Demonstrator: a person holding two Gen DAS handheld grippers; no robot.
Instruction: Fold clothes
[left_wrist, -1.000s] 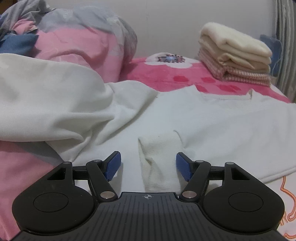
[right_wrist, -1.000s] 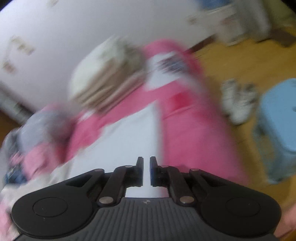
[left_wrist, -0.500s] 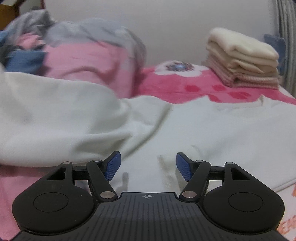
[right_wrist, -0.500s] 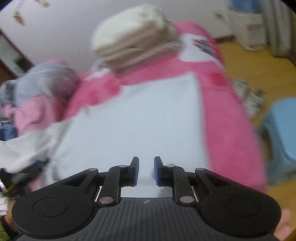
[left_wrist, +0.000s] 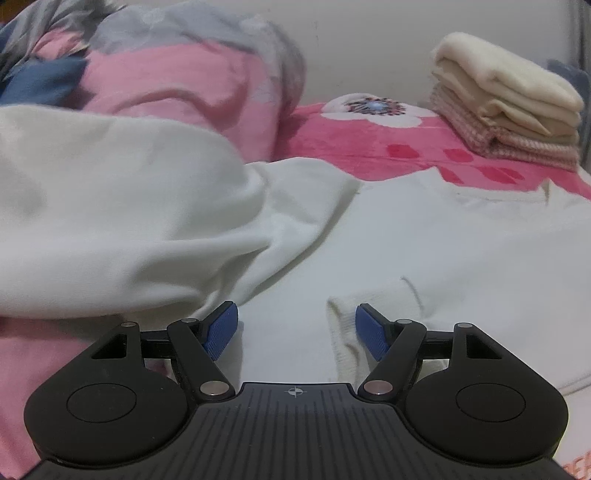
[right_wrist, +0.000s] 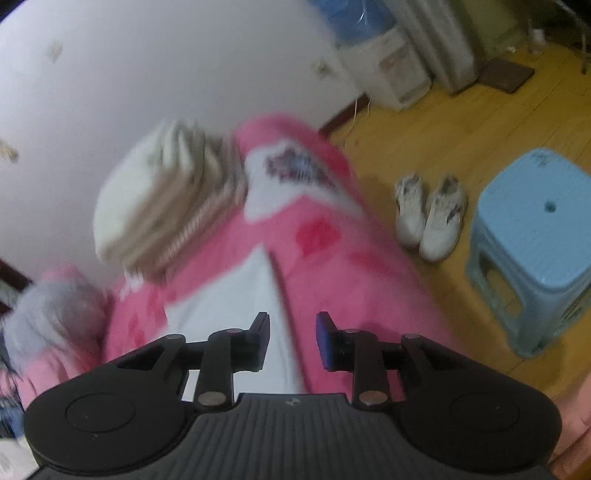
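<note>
While both the left gripper (left_wrist: 296, 329) and right gripper (right_wrist: 291, 341) gape, the soft, floppy white cotton sweatshirt (left_wrist: 424, 251) looks easiest to pinch at its ribbed cuff (left_wrist: 345, 332)

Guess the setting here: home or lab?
Likely a home bedroom: pink floral plush blanket with a stack of folded cream clothes on it, white sneakers and a light-blue plastic stool on wood flooring.

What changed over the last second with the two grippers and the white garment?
The right gripper opened from nearly shut and swung over the pink bed edge. The ribbed cuff shifted from between the left gripper's fingers toward its right finger. Left gripper stayed open; folded stack unmoved.
</note>
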